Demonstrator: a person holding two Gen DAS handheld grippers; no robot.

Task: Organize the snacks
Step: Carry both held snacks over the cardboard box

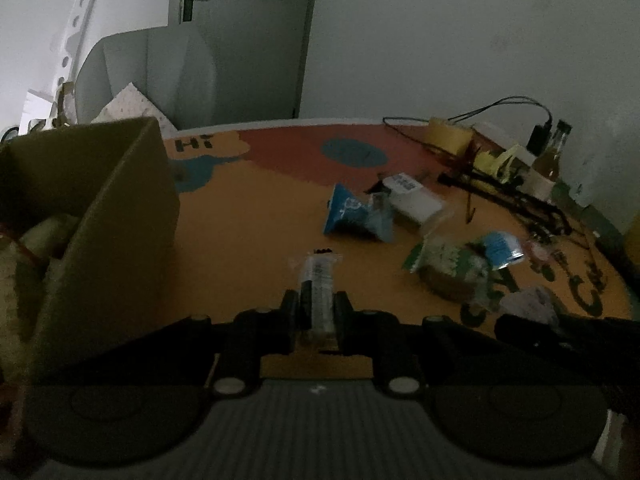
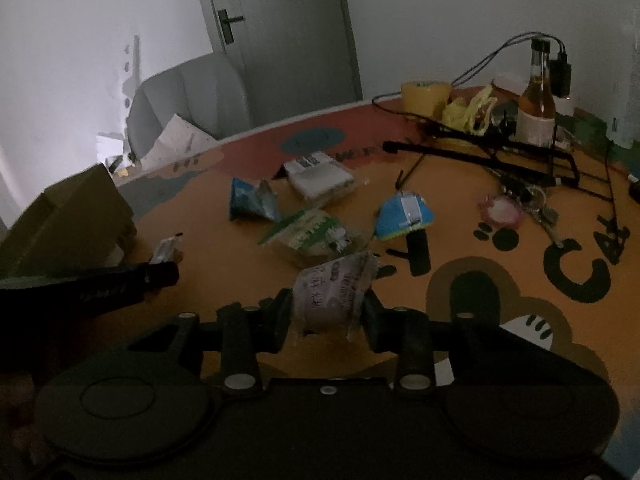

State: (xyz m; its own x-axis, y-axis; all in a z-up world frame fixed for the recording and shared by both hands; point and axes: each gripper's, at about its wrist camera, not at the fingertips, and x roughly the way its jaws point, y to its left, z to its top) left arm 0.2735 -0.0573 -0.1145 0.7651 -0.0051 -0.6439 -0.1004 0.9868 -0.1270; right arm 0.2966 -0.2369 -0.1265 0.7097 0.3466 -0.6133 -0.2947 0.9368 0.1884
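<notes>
In the left wrist view my left gripper (image 1: pixel 317 298) is shut on a slim clear-wrapped snack stick (image 1: pixel 318 276), held just above the orange table mat. An open cardboard box (image 1: pixel 104 208) stands close on its left. In the right wrist view my right gripper (image 2: pixel 327 300) is shut on a pale purple snack packet (image 2: pixel 332 286). The left gripper (image 2: pixel 158 272) with the stick (image 2: pixel 165 249) shows at the left, beside the box (image 2: pixel 68 216). Loose on the mat lie a blue packet (image 2: pixel 252 200), a white packet (image 2: pixel 320 176), a green packet (image 2: pixel 316 232) and a blue-and-yellow packet (image 2: pixel 404 212).
A bottle (image 2: pixel 536 96), a tape roll (image 2: pixel 424 94), yellow bags and tangled black cables (image 2: pixel 500 144) crowd the far right of the round table. A pink keyring item (image 2: pixel 500 208) lies near them. A grey armchair (image 2: pixel 184 100) and a door (image 2: pixel 280 40) stand behind.
</notes>
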